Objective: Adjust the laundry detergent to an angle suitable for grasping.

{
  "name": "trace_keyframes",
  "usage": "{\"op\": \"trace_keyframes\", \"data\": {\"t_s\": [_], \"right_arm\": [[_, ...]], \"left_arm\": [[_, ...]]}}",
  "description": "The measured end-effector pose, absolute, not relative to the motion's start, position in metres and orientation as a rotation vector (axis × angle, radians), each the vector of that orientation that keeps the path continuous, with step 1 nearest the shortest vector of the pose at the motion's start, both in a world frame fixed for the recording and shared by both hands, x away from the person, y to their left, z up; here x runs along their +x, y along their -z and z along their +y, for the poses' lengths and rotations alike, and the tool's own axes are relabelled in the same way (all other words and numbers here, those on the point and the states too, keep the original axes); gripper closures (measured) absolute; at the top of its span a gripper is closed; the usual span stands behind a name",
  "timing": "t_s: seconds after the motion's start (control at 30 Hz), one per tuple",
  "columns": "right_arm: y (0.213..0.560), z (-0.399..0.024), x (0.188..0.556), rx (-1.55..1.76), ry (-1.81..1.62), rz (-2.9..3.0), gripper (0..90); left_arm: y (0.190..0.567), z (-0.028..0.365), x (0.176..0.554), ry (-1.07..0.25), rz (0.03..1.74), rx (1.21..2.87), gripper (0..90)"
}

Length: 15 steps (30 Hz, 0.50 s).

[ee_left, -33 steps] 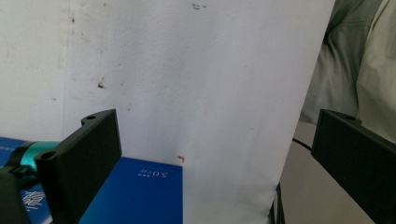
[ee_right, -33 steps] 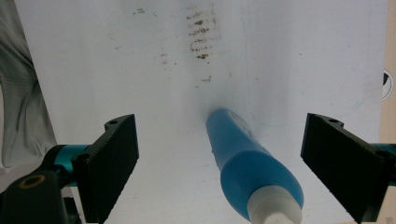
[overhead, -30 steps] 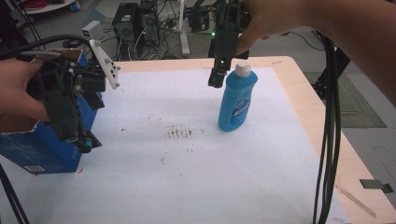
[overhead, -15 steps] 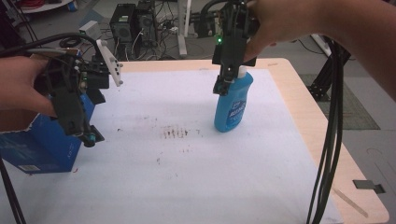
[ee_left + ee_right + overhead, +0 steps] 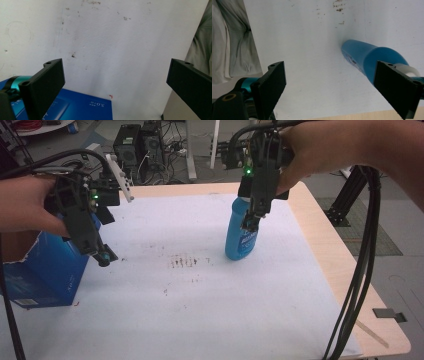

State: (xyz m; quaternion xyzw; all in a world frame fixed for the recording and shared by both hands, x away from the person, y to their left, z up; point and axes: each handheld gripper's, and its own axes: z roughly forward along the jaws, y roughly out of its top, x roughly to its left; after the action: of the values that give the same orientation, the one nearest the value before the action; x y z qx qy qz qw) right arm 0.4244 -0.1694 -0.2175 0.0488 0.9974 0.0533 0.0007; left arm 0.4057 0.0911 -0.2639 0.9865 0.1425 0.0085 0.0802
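In the right gripper view the right gripper (image 5: 329, 87) is standing with its jaws wide apart and nothing pressed between them; the right-hand jaw, at the lower right of the frame, is overlapping the shoulder and white cap of the blue bottle (image 5: 372, 57), while the left-hand jaw is sitting well apart from it at the lower left; whether that right jaw is touching the bottle I cannot tell. In the high view the same gripper (image 5: 251, 222) is pointing down from the upper centre of the frame and is covering the top of the bottle (image 5: 240, 237), which is standing upright on the white sheet (image 5: 200, 310) just right of centre; the person's right hand (image 5: 305, 152) is gripping the tool at the top of the frame.

In the left gripper view the left gripper (image 5: 115, 82) is also gaping open, with bare stained sheet between its jaws; a blue box (image 5: 80, 105) is lying along the bottom edge, left of centre. In the high view that gripper (image 5: 102, 255) is hanging at the left of the frame, over the upper edge of the blue box (image 5: 45, 275); the left hand (image 5: 25, 205) is holding it from the far left; the wooden table (image 5: 345, 270) is showing past the sheet on the right.
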Motion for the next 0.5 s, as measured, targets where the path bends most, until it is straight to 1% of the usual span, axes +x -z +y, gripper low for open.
{"op": "trace_keyframes", "data": {"t_s": [0.23, 0.5], "right_arm": [[0.223, -0.181, 0.413, 0.142, -0.16, 3.122, 10.7], [0.229, -0.2, 0.405, 0.218, -0.149, 3.118, 10.7]], "left_arm": [[0.266, 0.085, 0.412, -0.036, 0.39, 2.937, 1.7], [0.268, 0.071, 0.42, -0.037, 0.366, 2.924, 1.7]]}}
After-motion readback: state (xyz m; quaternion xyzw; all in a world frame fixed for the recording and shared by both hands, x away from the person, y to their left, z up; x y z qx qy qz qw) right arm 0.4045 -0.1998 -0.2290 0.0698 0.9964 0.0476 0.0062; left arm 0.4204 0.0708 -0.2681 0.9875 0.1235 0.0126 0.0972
